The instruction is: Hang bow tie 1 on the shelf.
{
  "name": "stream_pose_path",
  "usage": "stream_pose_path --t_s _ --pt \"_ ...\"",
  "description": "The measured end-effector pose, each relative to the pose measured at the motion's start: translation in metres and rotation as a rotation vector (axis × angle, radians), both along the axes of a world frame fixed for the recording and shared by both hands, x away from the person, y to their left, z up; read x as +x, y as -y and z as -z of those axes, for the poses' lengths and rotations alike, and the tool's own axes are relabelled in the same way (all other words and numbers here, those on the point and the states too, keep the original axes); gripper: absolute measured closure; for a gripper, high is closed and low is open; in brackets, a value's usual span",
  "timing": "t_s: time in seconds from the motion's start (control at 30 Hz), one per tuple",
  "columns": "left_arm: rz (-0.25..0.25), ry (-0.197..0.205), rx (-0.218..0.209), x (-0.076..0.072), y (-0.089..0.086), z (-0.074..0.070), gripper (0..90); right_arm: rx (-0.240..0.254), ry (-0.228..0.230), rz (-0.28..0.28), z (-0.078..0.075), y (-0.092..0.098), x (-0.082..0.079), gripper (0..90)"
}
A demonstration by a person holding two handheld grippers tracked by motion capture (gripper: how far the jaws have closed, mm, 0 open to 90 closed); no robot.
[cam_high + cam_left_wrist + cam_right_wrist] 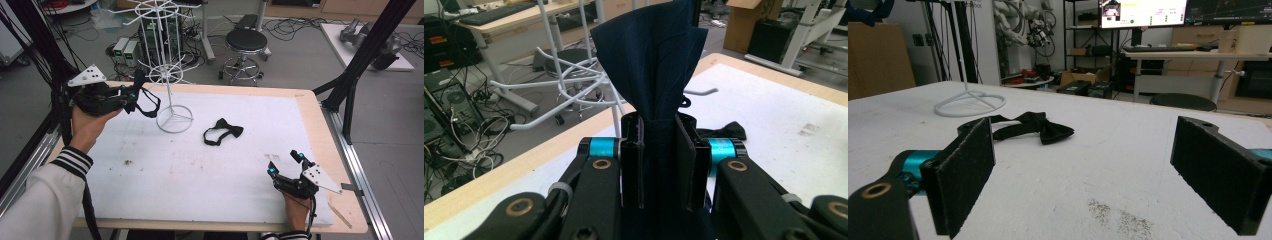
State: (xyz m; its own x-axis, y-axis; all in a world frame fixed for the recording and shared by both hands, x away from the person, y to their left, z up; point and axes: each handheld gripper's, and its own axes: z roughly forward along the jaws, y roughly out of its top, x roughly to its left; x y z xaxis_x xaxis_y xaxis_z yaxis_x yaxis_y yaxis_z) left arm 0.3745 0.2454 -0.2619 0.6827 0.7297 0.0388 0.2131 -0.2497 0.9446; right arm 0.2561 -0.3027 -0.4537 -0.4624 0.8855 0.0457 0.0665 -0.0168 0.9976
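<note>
Bow tie point(141, 97) pinched in left gripper point(131, 95) at far left, strap hanging, white rack point(167, 60) just to its right; 2nd bow tie point(223, 131) lies mid-surface, nearer the spread, empty right gripper point(285, 162).

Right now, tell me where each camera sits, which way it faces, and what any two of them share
High view: above the person's side, looking forward and down on the table; both forearms, left gripper, right gripper.
Left gripper view: on the left gripper, looking along shut jaws pinching a dark bow tie toward the white rack.
Right gripper view: low on the right gripper, open jaws facing across the table.
Shared: the black bow tie lying on the table.
</note>
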Motion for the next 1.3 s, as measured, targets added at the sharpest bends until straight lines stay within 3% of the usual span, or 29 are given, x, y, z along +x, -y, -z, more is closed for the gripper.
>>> stream_pose_path --t_s 0.57,1.3 --pt "-0.030 -0.009 0.016 0.027 0.004 0.006 75.1 -0.002 0.003 0.000 0.000 0.000 0.000 9.9" --pt "-0.049 -0.009 0.065 0.038 0.015 -0.003 75.0 0.000 0.000 0.000 0.000 0.000 0.000 9.9"
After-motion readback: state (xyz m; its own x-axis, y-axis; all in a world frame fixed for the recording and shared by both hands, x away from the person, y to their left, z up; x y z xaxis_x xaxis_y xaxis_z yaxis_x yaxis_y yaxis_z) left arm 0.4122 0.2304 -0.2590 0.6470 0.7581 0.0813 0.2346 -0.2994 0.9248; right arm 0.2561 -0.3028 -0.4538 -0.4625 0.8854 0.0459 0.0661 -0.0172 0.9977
